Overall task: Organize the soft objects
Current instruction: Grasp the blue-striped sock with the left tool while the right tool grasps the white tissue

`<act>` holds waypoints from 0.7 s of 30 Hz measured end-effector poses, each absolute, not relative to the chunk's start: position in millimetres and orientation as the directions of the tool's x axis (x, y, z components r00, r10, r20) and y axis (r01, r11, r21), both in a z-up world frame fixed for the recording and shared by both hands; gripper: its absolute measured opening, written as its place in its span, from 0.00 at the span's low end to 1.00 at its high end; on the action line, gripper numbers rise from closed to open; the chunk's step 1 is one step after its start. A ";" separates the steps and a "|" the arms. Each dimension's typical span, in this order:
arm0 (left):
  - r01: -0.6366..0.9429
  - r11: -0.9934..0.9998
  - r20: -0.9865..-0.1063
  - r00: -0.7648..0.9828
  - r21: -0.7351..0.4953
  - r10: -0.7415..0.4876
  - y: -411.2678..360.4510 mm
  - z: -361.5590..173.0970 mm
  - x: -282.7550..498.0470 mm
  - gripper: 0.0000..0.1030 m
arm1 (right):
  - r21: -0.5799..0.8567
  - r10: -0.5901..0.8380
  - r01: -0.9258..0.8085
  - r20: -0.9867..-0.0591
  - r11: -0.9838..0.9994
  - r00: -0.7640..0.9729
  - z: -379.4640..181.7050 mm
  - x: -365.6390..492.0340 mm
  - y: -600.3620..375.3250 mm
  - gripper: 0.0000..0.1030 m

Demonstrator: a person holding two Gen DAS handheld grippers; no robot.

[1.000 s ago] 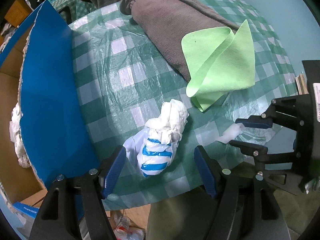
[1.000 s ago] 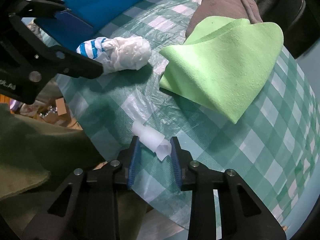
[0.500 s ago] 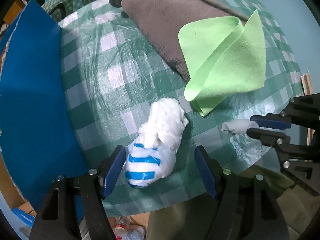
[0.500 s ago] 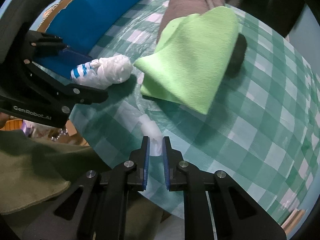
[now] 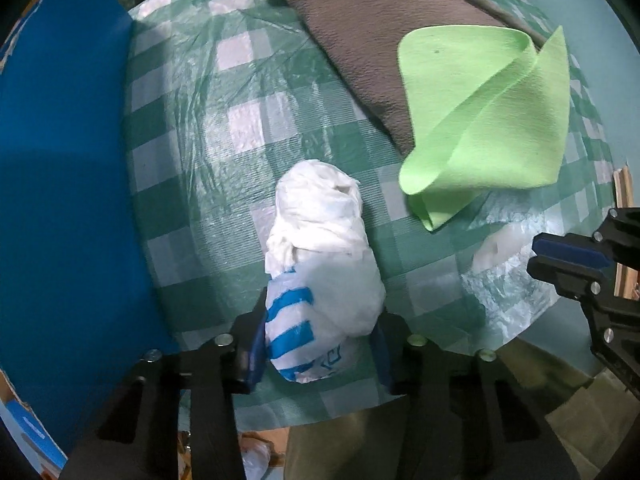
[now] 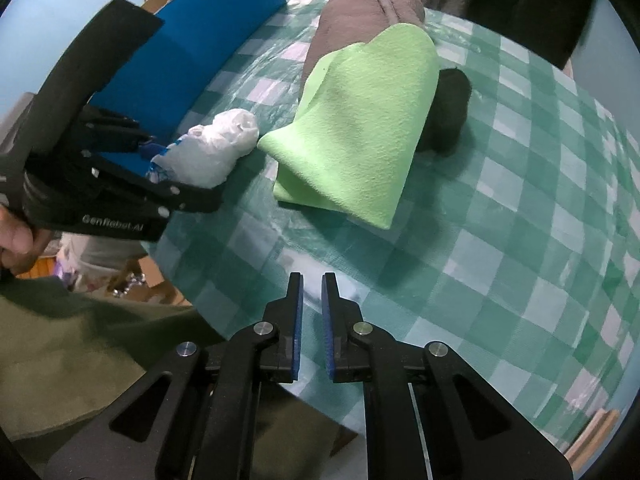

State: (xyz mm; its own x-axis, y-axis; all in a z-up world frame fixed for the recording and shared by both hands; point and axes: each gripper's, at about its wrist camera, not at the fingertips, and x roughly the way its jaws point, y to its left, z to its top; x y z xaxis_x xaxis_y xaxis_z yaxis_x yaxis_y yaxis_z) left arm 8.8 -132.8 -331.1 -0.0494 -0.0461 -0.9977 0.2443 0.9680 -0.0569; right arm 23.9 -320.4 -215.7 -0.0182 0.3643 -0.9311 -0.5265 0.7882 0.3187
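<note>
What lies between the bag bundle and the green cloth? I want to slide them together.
Only bare checked tablecloth separates the bag bundle from the green cloth; the left wrist view shows it best.

Two handheld black plastic grippers of angular linkage bars. The left gripper [image 5: 320,340] has round silver screws at each pivot and blue pads [image 5: 258,344] lining its two fingers. The right gripper [image 6: 312,300] matches it: black arms, silver rivets, thin blue ribbed pads [image 6: 297,320]. In the right wrist view, grey lettering marks the left gripper's black body. The person wears olive green fabric [image 6: 72,352], shown near the lower edge.
</note>
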 end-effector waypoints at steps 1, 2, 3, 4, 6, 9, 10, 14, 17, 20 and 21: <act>0.240 0.969 -0.998 -0.050 -0.058 -0.047 -131.4 -332.0 8.8 0.40 | 0.315 0.362 -0.531 -0.932 0.787 -0.016 -215.5 23.7 -319.5 0.11; 0.238 0.970 -0.998 -0.050 -0.057 -0.047 -129.5 -330.8 10.0 0.40 | 0.312 0.360 -0.535 -0.933 0.785 -0.017 -216.5 23.3 -319.1 0.18; 0.237 0.970 -0.998 -0.050 -0.057 -0.047 -127.3 -329.6 8.9 0.39 | 0.301 0.350 -0.542 -0.937 0.785 -0.013 -216.9 23.6 -318.0 0.22; 0.237 0.970 -0.998 -0.049 -0.058 -0.047 -126.0 -329.2 8.9 0.39 | 0.292 0.343 -0.547 -0.939 0.785 -0.009 -217.8 22.9 -315.5 0.29; 0.236 0.970 -0.998 -0.051 -0.057 -0.047 -121.9 -327.7 9.0 0.39 | 0.286 0.337 -0.562 -0.941 0.776 -0.013 -218.8 21.6 -312.5 0.33; 0.231 0.971 -0.997 -0.053 -0.061 -0.050 -117.8 -326.9 9.7 0.38 | 0.235 0.309 -0.604 -0.951 0.762 0.020 -216.7 19.4 -305.6 0.50; 0.230 0.971 -0.997 -0.053 -0.064 -0.053 -117.0 -326.5 9.9 0.38 | 0.220 0.305 -0.618 -0.952 0.755 0.035 -215.2 17.9 -303.9 0.53; 0.232 0.970 -0.997 -0.047 -0.069 -0.059 -120.5 -322.7 6.5 0.37 | 0.206 0.297 -0.653 -0.954 0.729 0.031 -217.6 18.5 -298.3 0.53; 0.233 0.970 -0.997 -0.040 -0.075 -0.068 -119.7 -320.1 6.5 0.36 | 0.199 0.287 -0.682 -0.958 0.704 0.018 -222.5 18.0 -293.8 0.53; 0.232 0.970 -0.997 -0.035 -0.077 -0.071 -120.6 -315.0 8.2 0.36 | 0.185 0.271 -0.702 -0.962 0.688 0.012 -228.1 17.6 -290.0 0.53; 0.232 0.969 -0.997 -0.034 -0.079 -0.073 -120.5 -313.7 8.6 0.36 | 0.180 0.265 -0.707 -0.964 0.684 0.011 -229.9 17.6 -289.0 0.52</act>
State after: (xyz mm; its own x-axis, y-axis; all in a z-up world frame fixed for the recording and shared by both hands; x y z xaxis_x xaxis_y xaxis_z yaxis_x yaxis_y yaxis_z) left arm 8.6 -120.5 -313.7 -0.0342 -0.0728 -0.9968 0.2322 0.9695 -0.0787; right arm 17.6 -289.0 -229.9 0.0109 0.2649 -0.9642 -0.7066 0.6843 0.1800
